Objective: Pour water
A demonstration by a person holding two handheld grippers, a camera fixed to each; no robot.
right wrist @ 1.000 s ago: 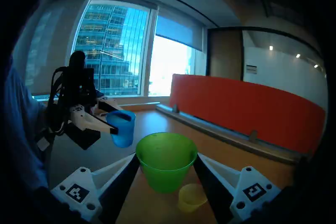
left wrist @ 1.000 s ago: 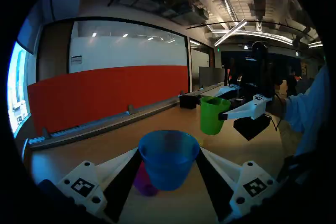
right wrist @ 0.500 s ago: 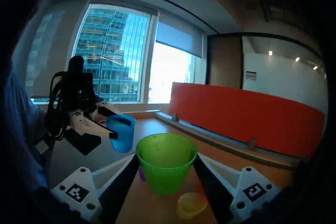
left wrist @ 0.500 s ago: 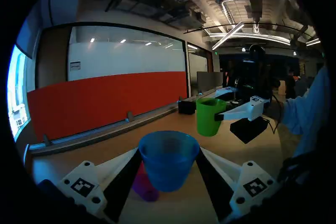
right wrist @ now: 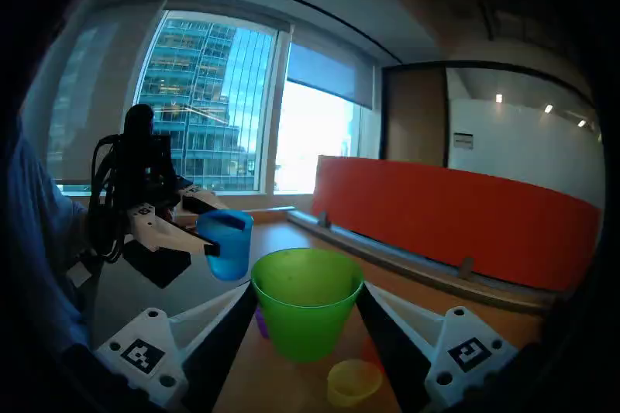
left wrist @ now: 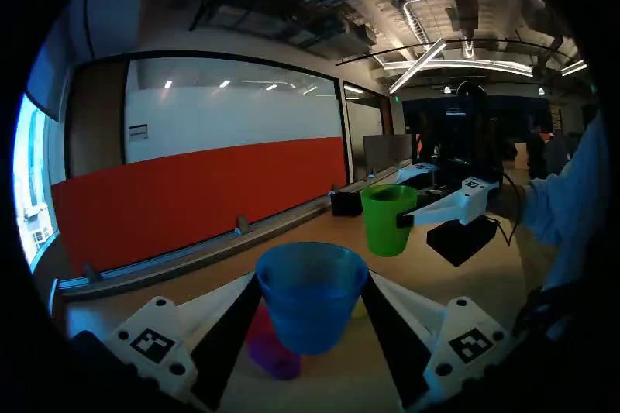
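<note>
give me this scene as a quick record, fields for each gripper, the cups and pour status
left gripper: shut on blue cup
right gripper: shut on green cup
held cups: apart, not touching
on table: purple cup, yellow cup
pour status: not yet begun, no stream visible
blue cup contents: cannot tell
backdrop: orange partition

Dim interior, bright window [right wrist: 205, 107] glare, ceiling strip light [left wrist: 422, 64], fisheye-bent edges, sharp focus.
</note>
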